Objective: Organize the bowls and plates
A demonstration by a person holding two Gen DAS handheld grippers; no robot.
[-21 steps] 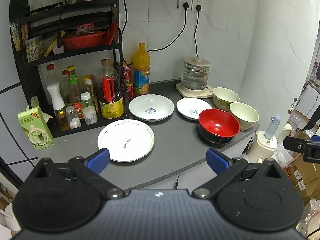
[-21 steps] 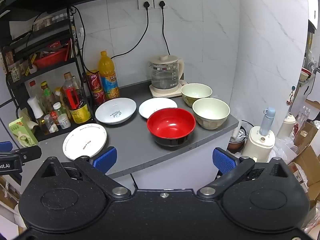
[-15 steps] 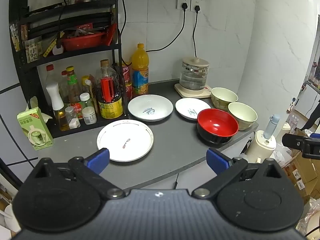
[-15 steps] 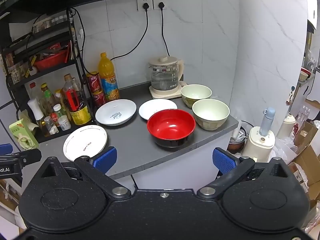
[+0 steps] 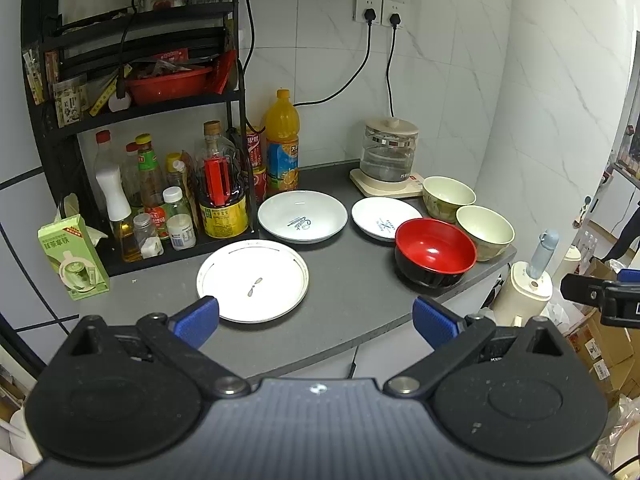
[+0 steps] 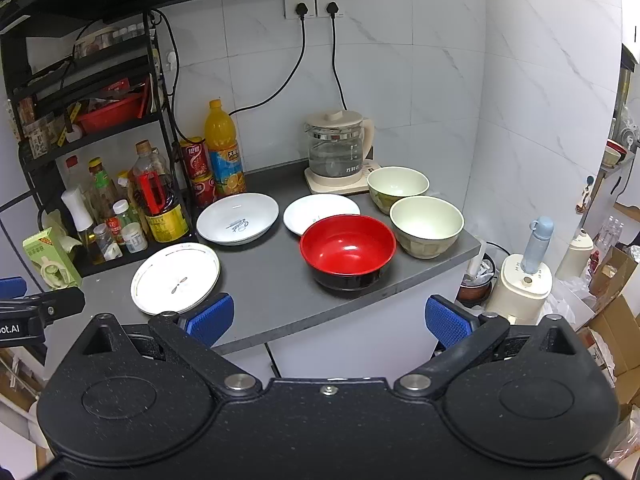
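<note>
Filling a white-tiled corner, the grey counter adjoins a black rack.

Both wrist cams sit just off the counter front edge, looking down and in toward the back wall. Left cam is further left, facing the shelf rack; right cam faces the red bowl. Both share the whole counter; each catches the other hand-held gripper at its edge.

A black shelf rack crowded with sauce bottles stands at the left of the grey table, with an orange juice bottle, a glass kettle plugged into wall sockets, and a green carton.
</note>
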